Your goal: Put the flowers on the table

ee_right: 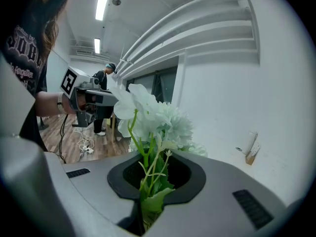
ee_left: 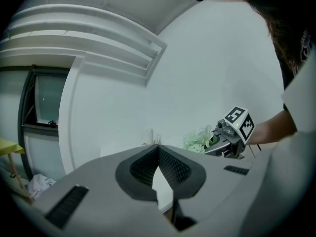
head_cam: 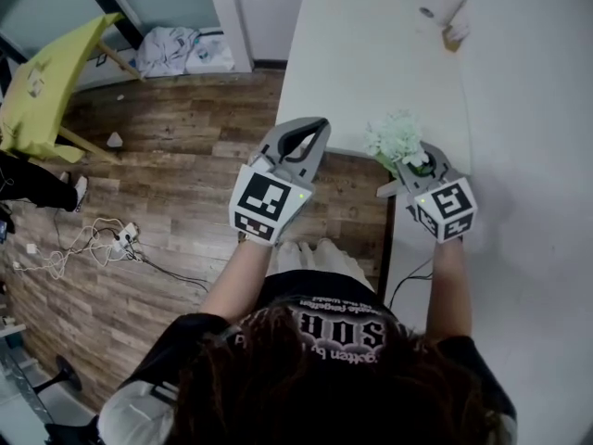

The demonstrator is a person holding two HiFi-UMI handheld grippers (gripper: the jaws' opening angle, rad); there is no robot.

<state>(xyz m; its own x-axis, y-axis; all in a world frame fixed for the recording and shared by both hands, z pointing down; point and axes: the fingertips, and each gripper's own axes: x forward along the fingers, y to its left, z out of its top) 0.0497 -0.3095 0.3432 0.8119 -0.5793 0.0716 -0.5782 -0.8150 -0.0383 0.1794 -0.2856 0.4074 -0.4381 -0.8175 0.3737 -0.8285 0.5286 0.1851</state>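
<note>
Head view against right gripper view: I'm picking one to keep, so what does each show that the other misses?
Only the head view shows the marker cube on the right gripper and the white bundle by the wall. Only the right gripper view shows the green stems clamped between its fingers, and the ceiling lights. Both show the flowers, the left gripper and the white table.

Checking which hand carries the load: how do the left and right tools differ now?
The right grey tool grips the stems of the pale white-green flower bunch; the left grey tool is shut, empty. The left tool is at the white table's near-left corner, the right tool further along its near edge. Both bear black-and-white marker cubes.
</note>
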